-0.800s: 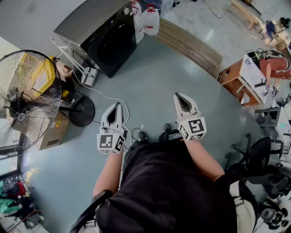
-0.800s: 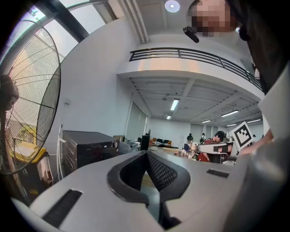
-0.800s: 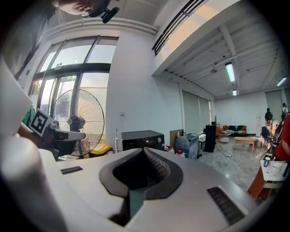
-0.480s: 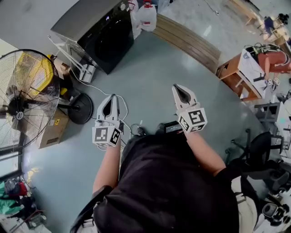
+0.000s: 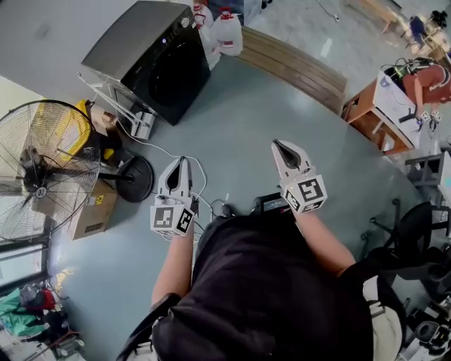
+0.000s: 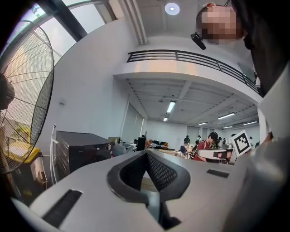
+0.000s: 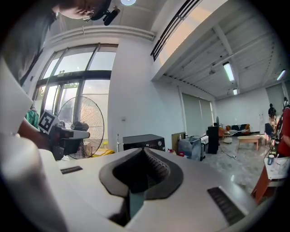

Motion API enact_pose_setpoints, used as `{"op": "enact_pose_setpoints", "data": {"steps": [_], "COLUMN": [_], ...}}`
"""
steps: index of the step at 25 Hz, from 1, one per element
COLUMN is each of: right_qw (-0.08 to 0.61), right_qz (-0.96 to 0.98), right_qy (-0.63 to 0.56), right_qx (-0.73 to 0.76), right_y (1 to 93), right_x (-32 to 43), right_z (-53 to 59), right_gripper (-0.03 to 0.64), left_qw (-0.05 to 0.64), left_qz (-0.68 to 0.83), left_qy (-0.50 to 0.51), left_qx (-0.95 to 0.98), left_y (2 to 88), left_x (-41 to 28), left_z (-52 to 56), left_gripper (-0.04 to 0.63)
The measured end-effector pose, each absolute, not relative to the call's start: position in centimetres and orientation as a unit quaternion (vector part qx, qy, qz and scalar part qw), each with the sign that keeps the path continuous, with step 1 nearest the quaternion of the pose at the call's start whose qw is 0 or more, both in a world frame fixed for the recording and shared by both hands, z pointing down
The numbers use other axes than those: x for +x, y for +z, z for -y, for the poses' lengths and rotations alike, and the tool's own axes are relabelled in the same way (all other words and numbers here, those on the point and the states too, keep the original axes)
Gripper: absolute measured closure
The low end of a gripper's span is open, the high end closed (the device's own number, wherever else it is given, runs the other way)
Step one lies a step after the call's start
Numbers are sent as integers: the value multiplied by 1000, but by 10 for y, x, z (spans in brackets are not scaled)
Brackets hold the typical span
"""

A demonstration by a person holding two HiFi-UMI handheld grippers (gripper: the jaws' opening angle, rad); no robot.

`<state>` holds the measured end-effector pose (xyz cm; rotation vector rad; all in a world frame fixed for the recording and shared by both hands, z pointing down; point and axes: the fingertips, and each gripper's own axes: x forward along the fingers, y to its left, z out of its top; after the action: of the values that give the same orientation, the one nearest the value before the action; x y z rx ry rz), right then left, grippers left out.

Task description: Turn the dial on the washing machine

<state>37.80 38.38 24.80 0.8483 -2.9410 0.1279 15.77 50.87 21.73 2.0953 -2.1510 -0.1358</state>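
Note:
The washing machine (image 5: 151, 60), with a grey top and a black front, stands on the floor at the upper left of the head view, well ahead of both grippers. A small round dial (image 5: 185, 22) sits at the near end of its control strip. My left gripper (image 5: 182, 162) is held in front of the person's body, shut and holding nothing. My right gripper (image 5: 279, 146) is level with it to the right, also shut and holding nothing. In the left gripper view the machine (image 6: 84, 152) and its dial (image 6: 109, 146) lie left of the shut left gripper (image 6: 146, 153). The right gripper view has the machine (image 7: 144, 141) straight beyond the right gripper (image 7: 145, 149).
A large floor fan (image 5: 46, 169) and a cardboard box (image 5: 91, 211) stand left. White jugs (image 5: 225, 32) sit beside the machine, with a wooden platform (image 5: 296, 67) behind. Cables (image 5: 201, 183) trail over the floor. A wooden desk (image 5: 373, 113) and office chairs (image 5: 416, 240) are at the right.
The head view has shifted, so more of the washing machine's top shows. Both grippers stay shut in about the same place in front of the body.

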Motion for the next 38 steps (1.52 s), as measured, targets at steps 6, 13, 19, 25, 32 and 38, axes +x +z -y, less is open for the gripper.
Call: {"op": "enact_pose_setpoints", "data": {"steps": [6,13,19,25,32,38], "right_qw": [29,27,25,34,33,45], "right_qz": [959,963,964,964,960,958], "right_qy": [48,51,71,70,58,46], "right_qx": [277,263,256,253,272,279], "right_y": [247,252,265,272,262,248], "right_x": [401,427,432,425,399,369], "right_z": [-365,-342,-323,-302,-244,-186], "right_gripper": [592,592,592,592,592,592], "left_qw": [71,72,93,95,85,83], "left_qz": [705,713,717,720,717,707], "left_qy": [-43,-47,-47,-46,-50,-49], "left_qx": [705,696,689,686,690,701], "left_y": [215,215,229,239,247,244], "left_x": [184,208,219,210,175,140], "left_z": [-489,-468,-456,-426,-363,-295], "left_gripper": [580,580,580,580,580,580]}}
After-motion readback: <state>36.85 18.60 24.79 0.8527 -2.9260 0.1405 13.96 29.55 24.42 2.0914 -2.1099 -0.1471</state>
